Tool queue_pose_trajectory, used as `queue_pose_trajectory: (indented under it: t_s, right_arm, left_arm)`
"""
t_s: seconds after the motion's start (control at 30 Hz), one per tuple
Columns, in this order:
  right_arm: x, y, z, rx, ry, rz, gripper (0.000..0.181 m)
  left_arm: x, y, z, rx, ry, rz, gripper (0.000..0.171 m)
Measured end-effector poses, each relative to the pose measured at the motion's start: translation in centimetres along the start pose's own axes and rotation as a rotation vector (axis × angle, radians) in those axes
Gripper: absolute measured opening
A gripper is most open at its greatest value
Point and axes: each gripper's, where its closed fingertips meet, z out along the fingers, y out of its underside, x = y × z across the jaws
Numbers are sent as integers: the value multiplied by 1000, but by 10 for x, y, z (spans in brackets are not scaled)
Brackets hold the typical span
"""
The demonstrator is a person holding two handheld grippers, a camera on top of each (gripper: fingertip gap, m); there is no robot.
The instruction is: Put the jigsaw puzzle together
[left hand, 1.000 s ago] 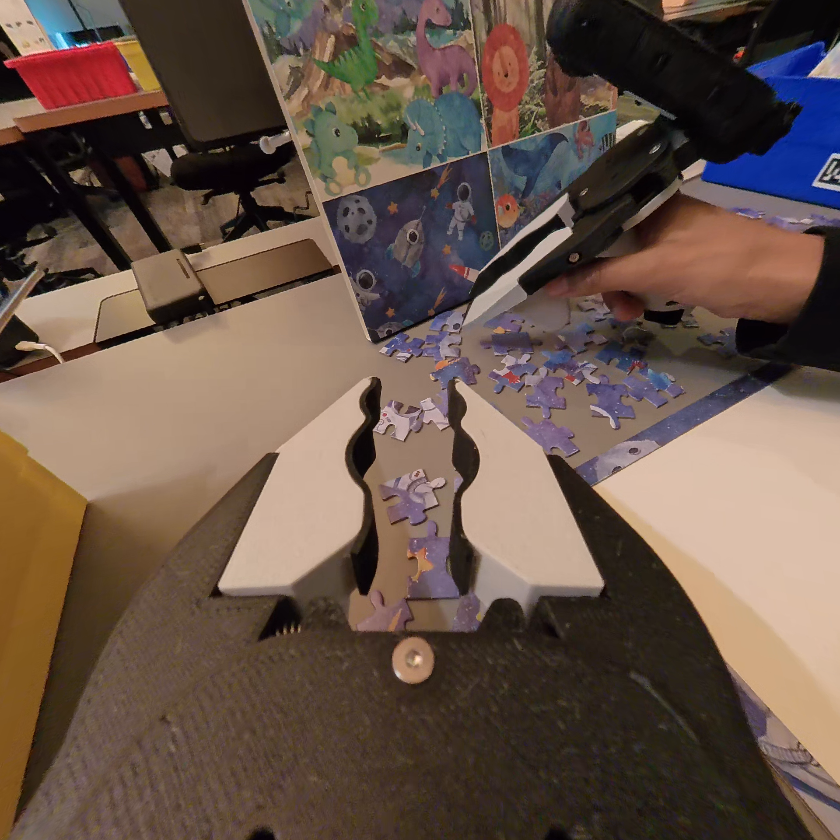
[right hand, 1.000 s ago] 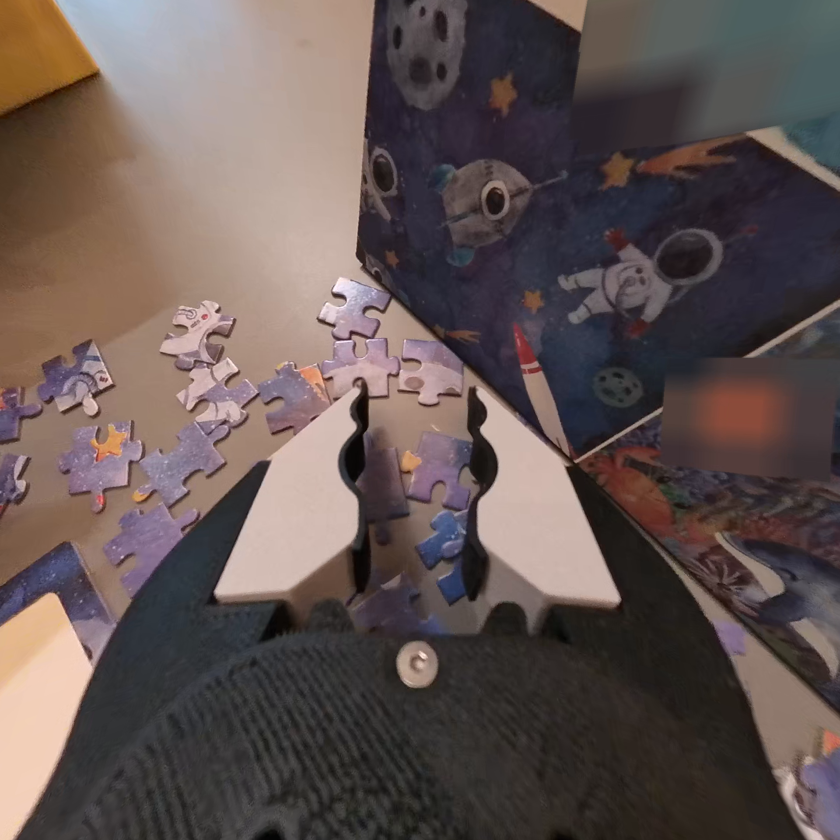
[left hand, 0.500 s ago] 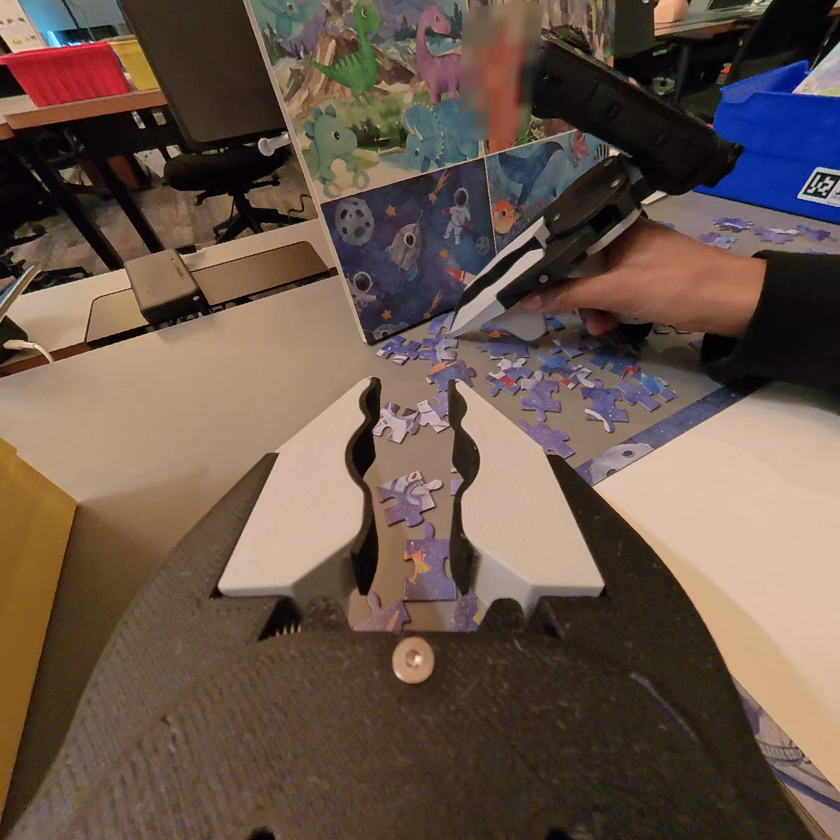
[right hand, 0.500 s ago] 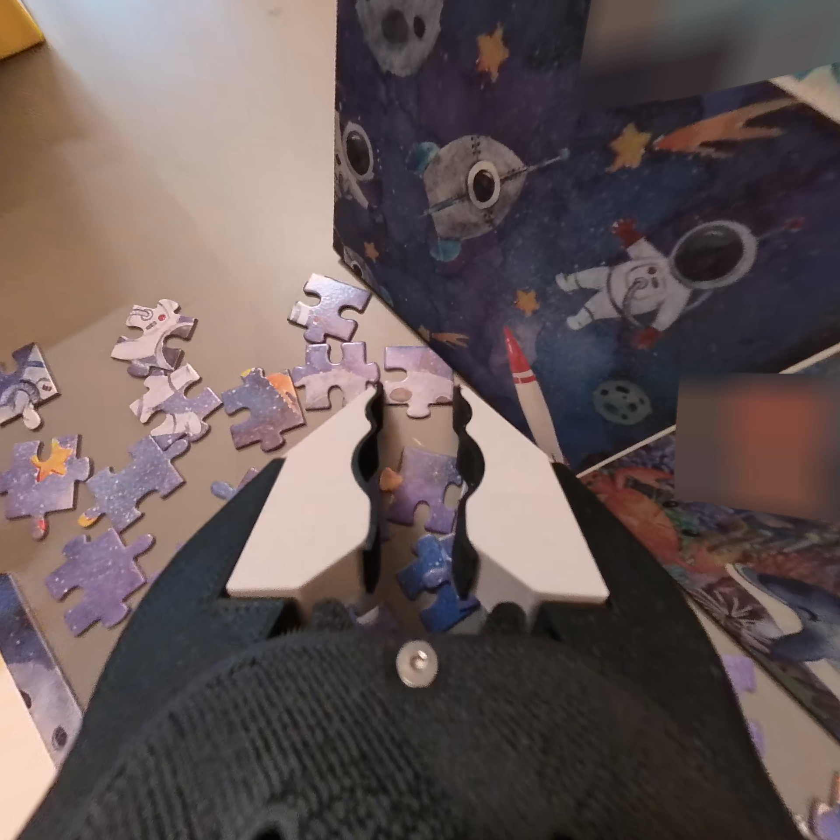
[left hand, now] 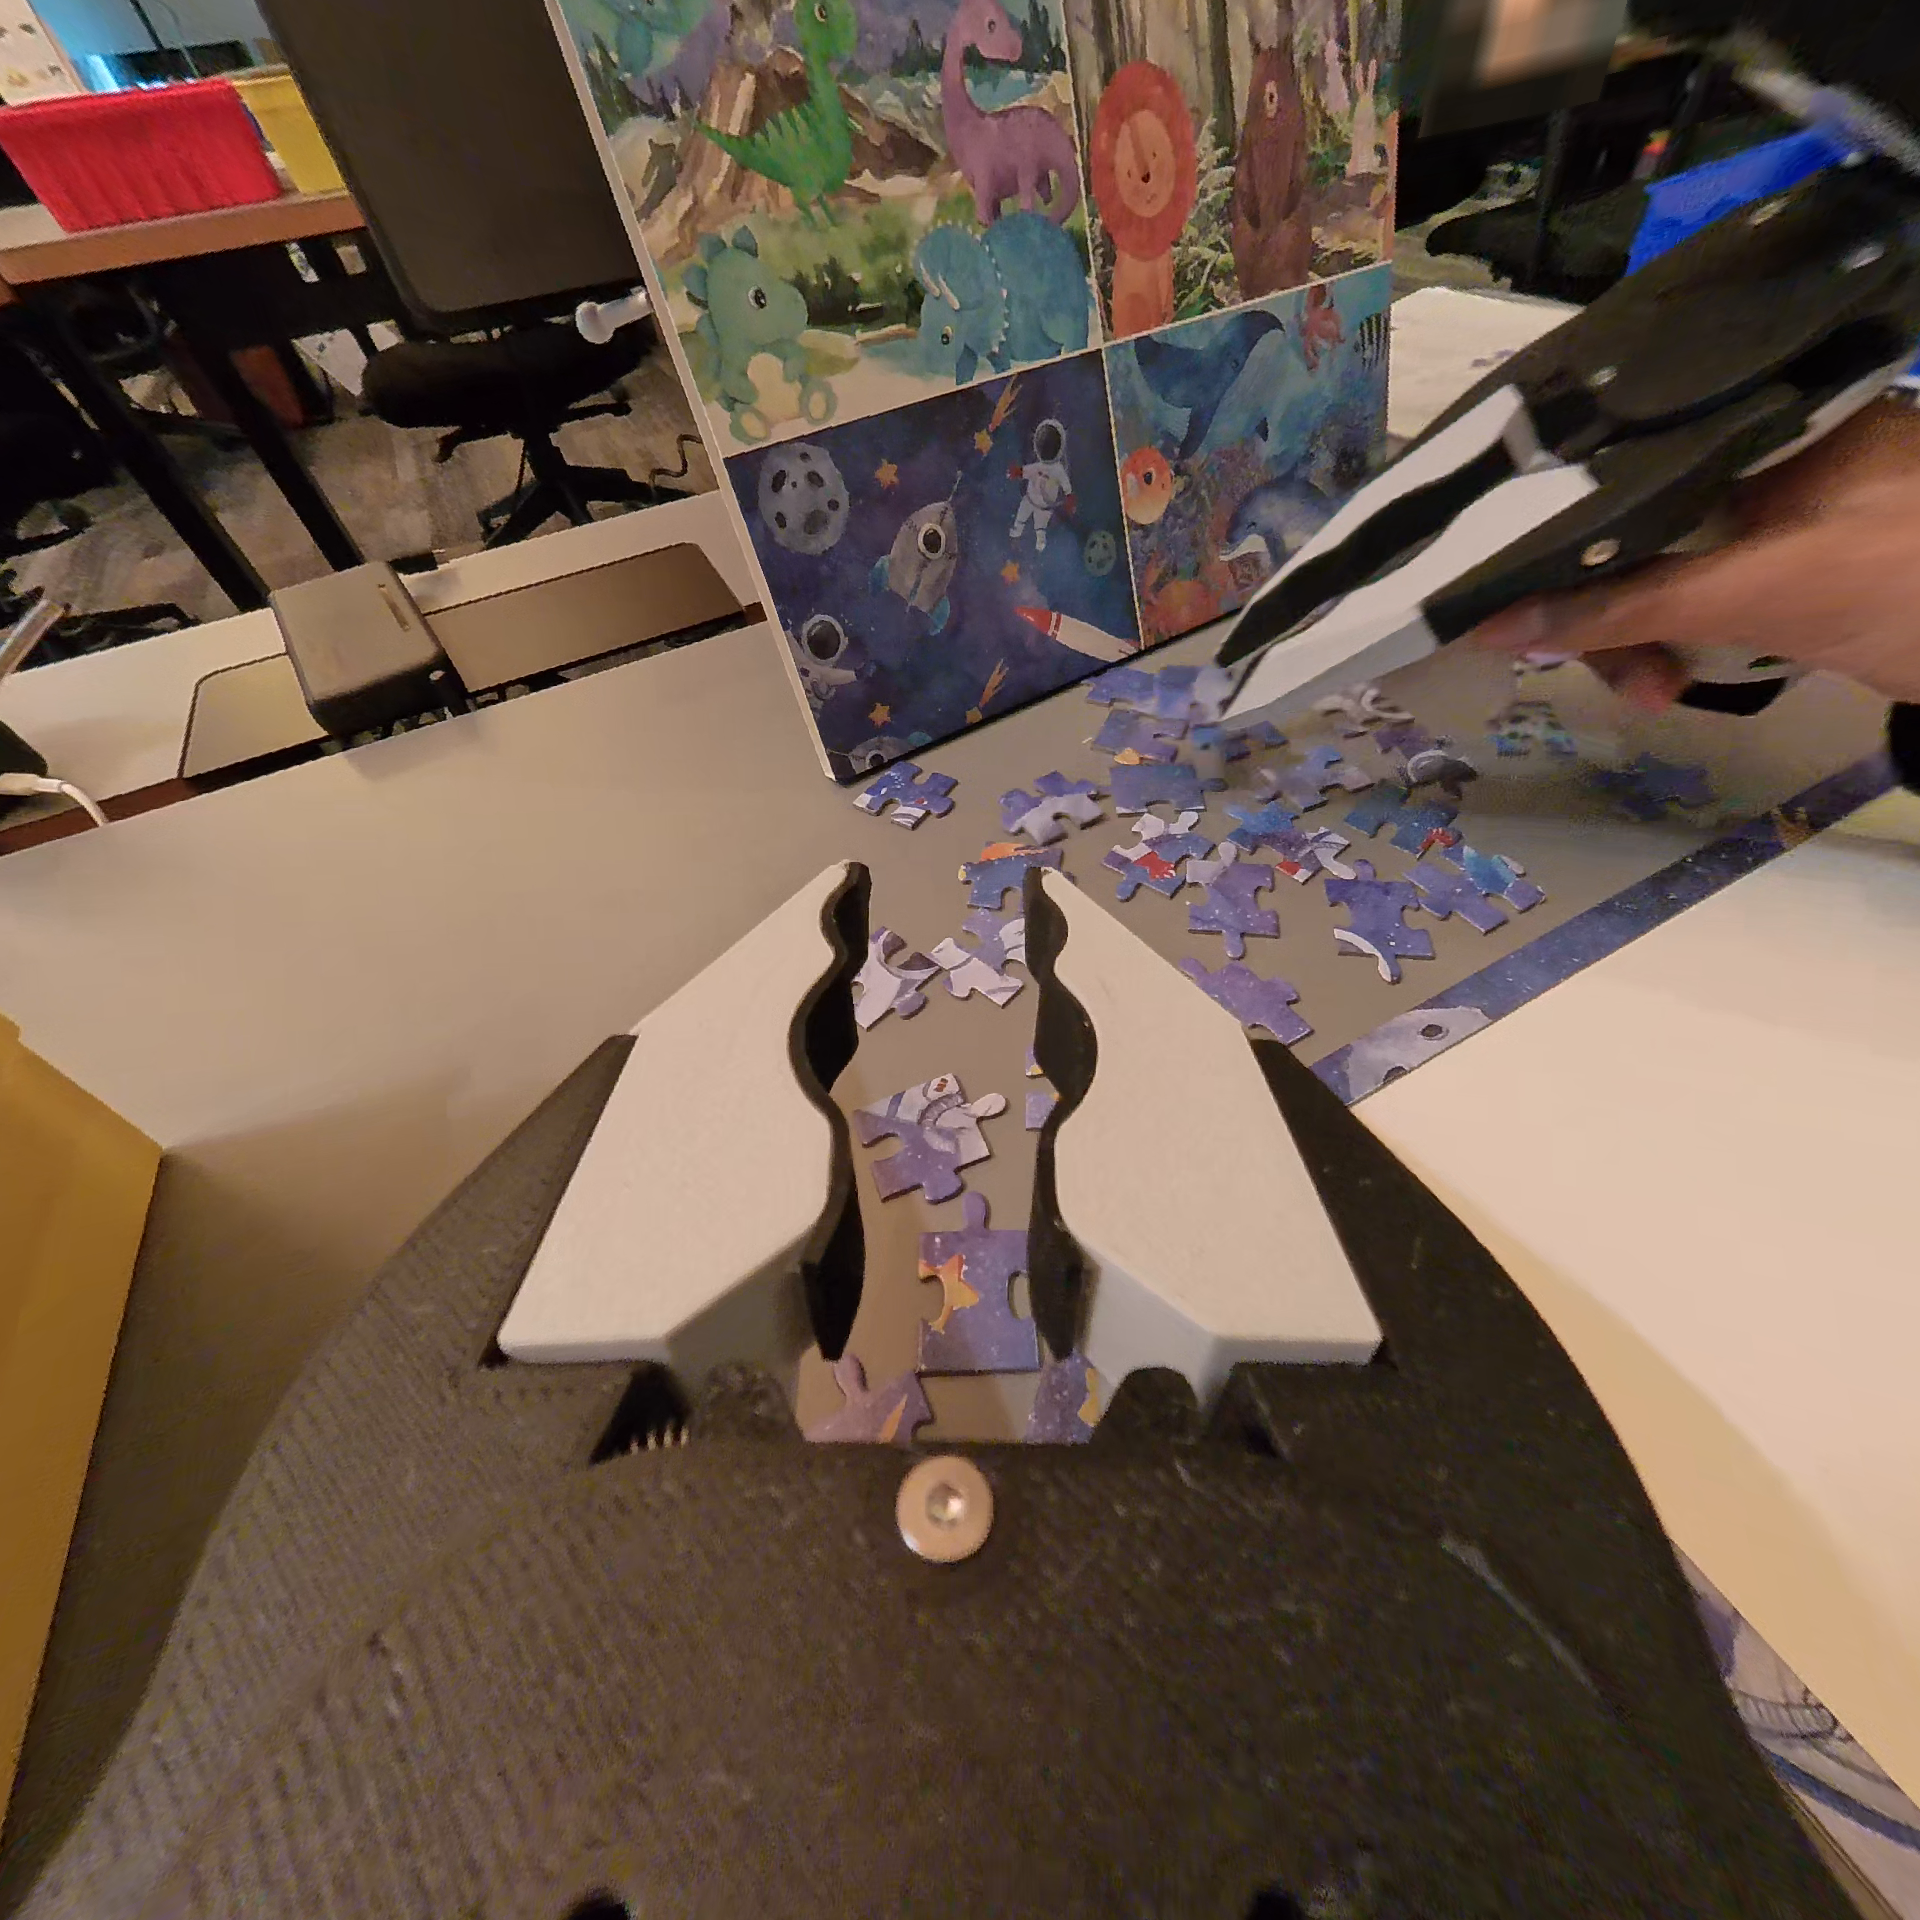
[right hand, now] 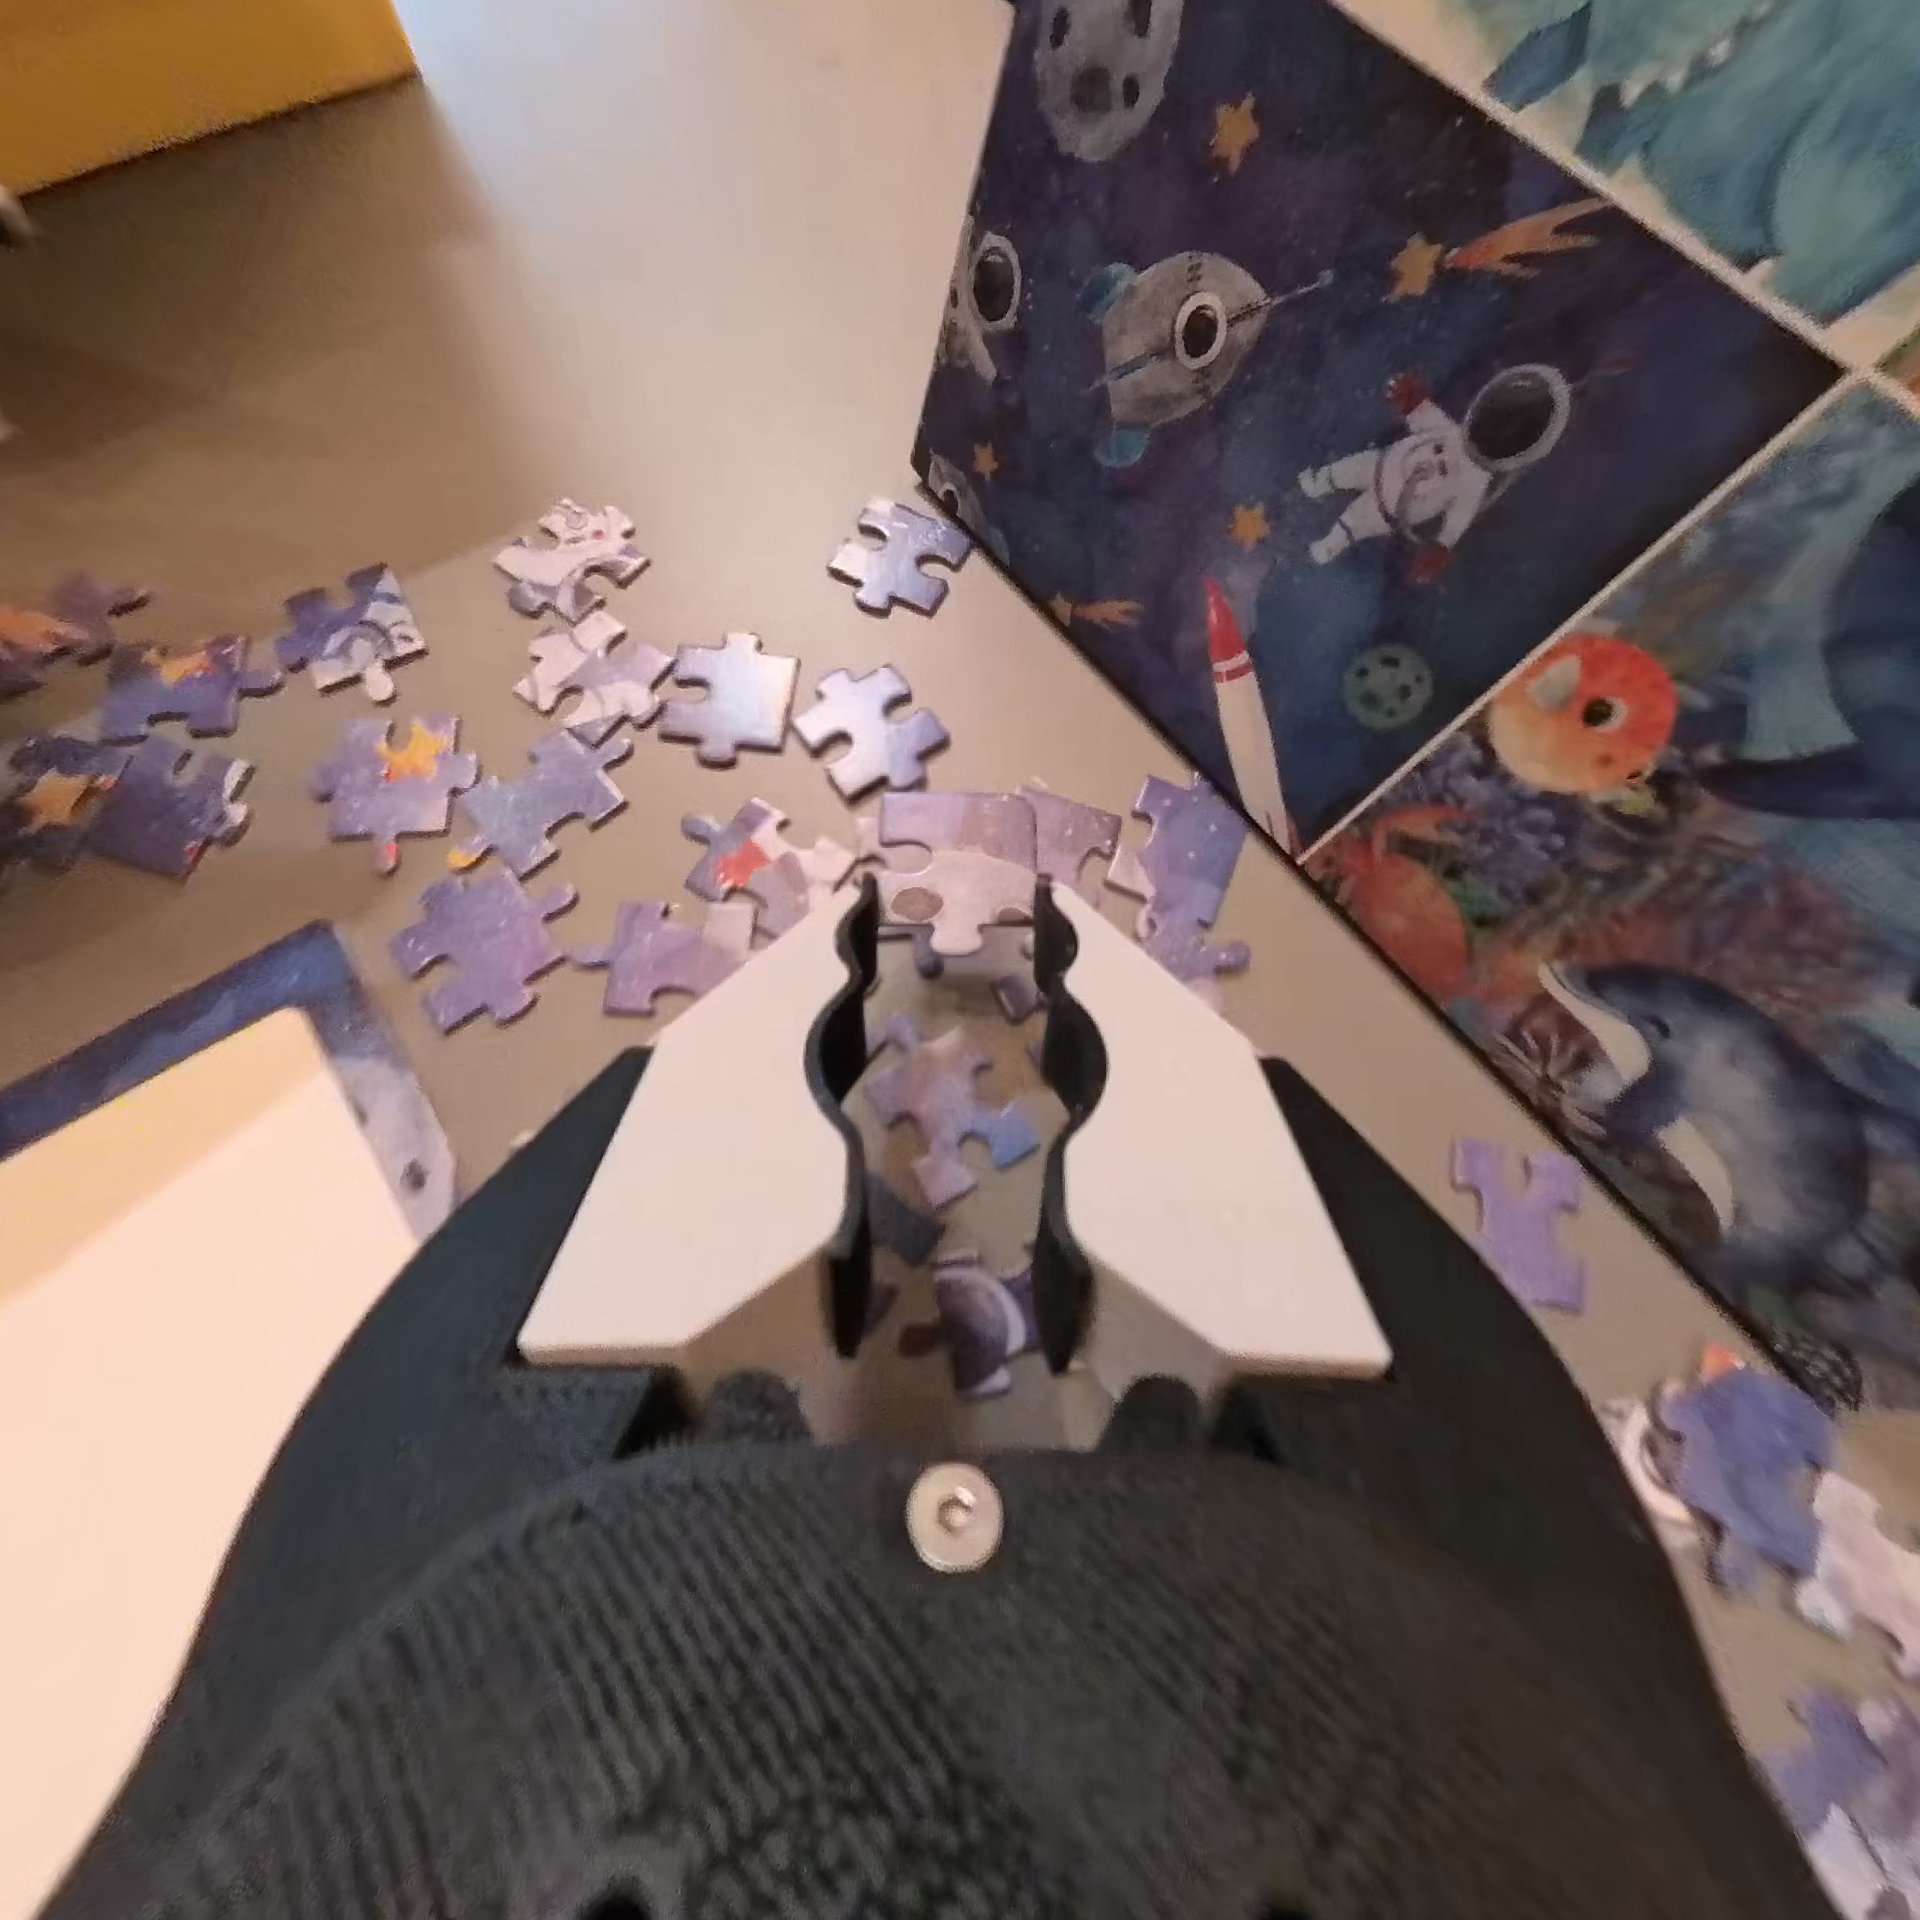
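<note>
Left wrist view: the left gripper (left hand: pixel 948 894) hangs above a grey table (left hand: pixel 416 852), its 2 white fingers parted by a narrow gap with nothing between them. Below the gap lie loose purple puzzle pieces (left hand: pixel 1247 842), scattered flat toward an upright puzzle box (left hand: pixel 1018 343) printed with dinosaurs, a lion, sea animals and a space scene. A blue puzzle frame (left hand: pixel 1579 925) with a cream centre lies to the right. Farther right, a hand (left hand: pixel 1745 613) holds the right gripper (left hand: pixel 1231 681), tips slanted down near the pieces by the box.

Right wrist view: the right gripper (right hand: pixel 951 902) has its fingers a small way apart, and a pale piece with grey spots (right hand: pixel 961 868) sits at the tips, seemingly pinched between them. More puzzle pieces (right hand: pixel 540 800) spread left over the table (right hand: pixel 520 364). The puzzle box (right hand: pixel 1455 468) stands just beyond on the right, and the puzzle frame (right hand: pixel 353 1049) shows at the left.
</note>
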Motion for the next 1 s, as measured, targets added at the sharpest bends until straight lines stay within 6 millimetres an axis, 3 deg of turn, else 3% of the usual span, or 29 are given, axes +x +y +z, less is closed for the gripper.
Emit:
queue_pose_trajectory:
  t_s: [0.07,0.17,0.3,0.37,0.43,0.47,0.5,0.6,0.87,0.93,1.0]
  right_arm:
    - [-18,-3,-15,46,-70,-11,28]
    - [-67,-5,-33,92,-238,-99,28]
    - [-127,18,-35,3,-388,-259,28]
    - [-146,31,-31,-51,-425,-346,28]
    - [-153,43,-25,-112,-425,-429,25]
    - [-154,47,-22,-133,-425,-470,9]
    - [-154,49,-19,-144,-412,-495,6]
    - [-153,49,-13,-162,-396,-522,15]
    - [-146,50,-19,-165,-365,-495,20]
    - [-144,53,-20,-169,-355,-490,19]
    - [-143,54,-22,-165,-351,-479,19]
  left_arm:
    - [0,1,0,-4,-2,3,29]
    - [0,2,1,-11,-5,5,29]
    - [0,4,2,-18,-5,9,29]
    - [1,5,3,-22,-6,13,29]
    - [1,5,3,-24,-7,15,29]
    - [1,5,3,-24,-6,15,29]
    - [1,5,3,-25,-5,15,29]
    - [2,5,3,-23,-3,15,29]
    - [6,7,5,-34,28,8,29]
    - [16,12,8,-66,89,0,24]
    - [31,17,8,-96,180,17,3]
